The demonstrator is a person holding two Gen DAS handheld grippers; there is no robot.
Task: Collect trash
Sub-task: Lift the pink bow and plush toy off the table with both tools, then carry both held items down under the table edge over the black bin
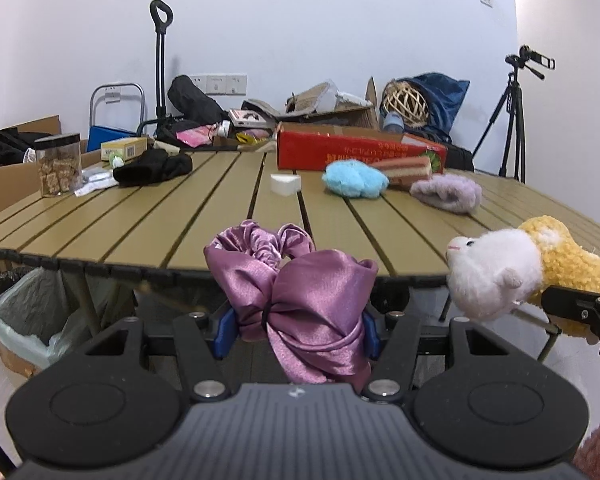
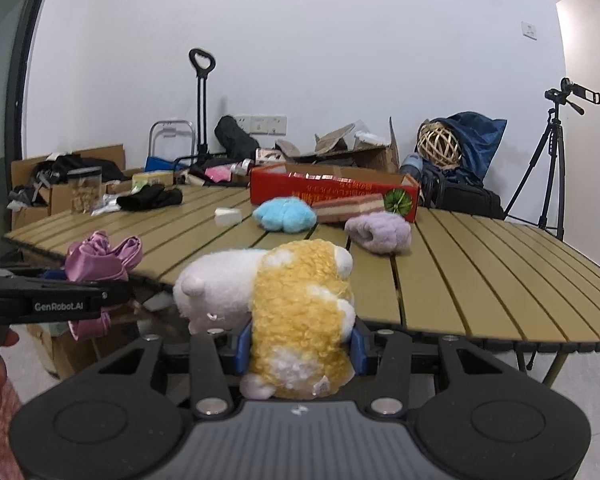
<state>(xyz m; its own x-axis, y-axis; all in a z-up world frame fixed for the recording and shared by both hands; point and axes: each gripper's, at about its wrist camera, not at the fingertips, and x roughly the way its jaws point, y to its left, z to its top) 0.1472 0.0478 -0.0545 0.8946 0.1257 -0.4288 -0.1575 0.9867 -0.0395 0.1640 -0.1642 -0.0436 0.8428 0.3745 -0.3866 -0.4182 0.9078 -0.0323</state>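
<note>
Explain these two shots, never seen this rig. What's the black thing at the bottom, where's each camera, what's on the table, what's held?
No robot arm here: a person carries a handheld two-finger gripper in each hand, and each has a fisheye camera looking forward along its fingers. The black shape at the bottom is the gripper's own body.

The left wrist view shows the left gripper shut on a purple satin scrunchie. The right wrist view shows the right gripper shut on a yellow and white plush toy. Both are held just off the near edge of the slatted table.

On the table lie a blue fluffy item, a lilac fluffy item, a red box, a white block, black cloth and a clear jar. A lined bin stands below left.
</note>
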